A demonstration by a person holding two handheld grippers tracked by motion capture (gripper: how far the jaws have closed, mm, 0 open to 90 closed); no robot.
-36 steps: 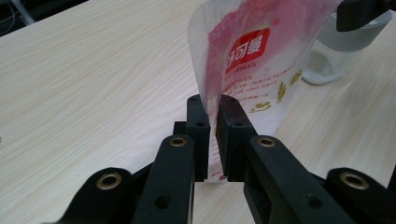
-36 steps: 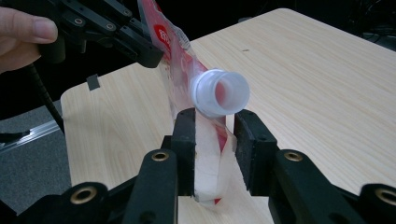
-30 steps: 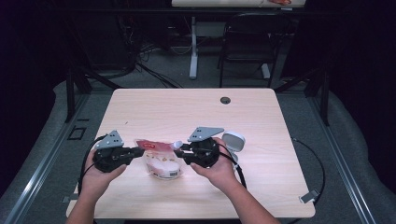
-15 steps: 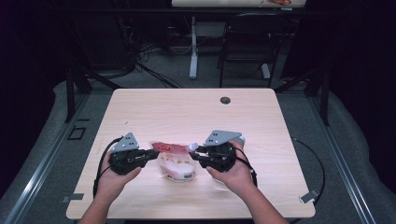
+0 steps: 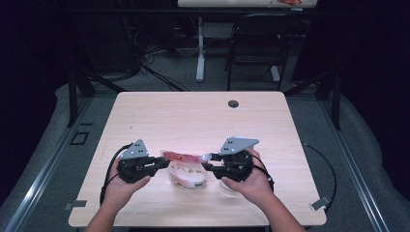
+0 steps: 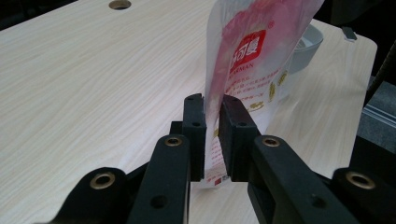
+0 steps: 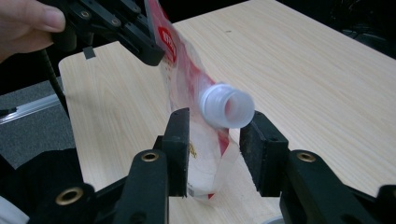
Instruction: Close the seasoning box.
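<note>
A clear pouch (image 5: 186, 169) with red and white print hangs just above the table between both grippers. My left gripper (image 5: 167, 164) is shut on the pouch's side seam (image 6: 212, 135), and the printed face (image 6: 252, 56) rises behind its jaws. In the right gripper view the pouch (image 7: 187, 93) slants down from the left gripper (image 7: 140, 42). Its white uncapped spout (image 7: 227, 106) points at the camera. My right gripper (image 7: 217, 126) stands open, one jaw on each side of the pouch just under the spout. In the high view the right gripper (image 5: 205, 166) is at the pouch's right end.
A white round dish (image 6: 310, 42) lies on the wooden table (image 5: 193, 116) behind the pouch, partly under the right hand (image 5: 229, 186). A cable hole (image 5: 233, 104) is near the far edge. Cables trail off both sides of the table.
Both hands have carried the pouch toward the near edge and a little to the right. The left gripper has kept its hold on the pouch.
</note>
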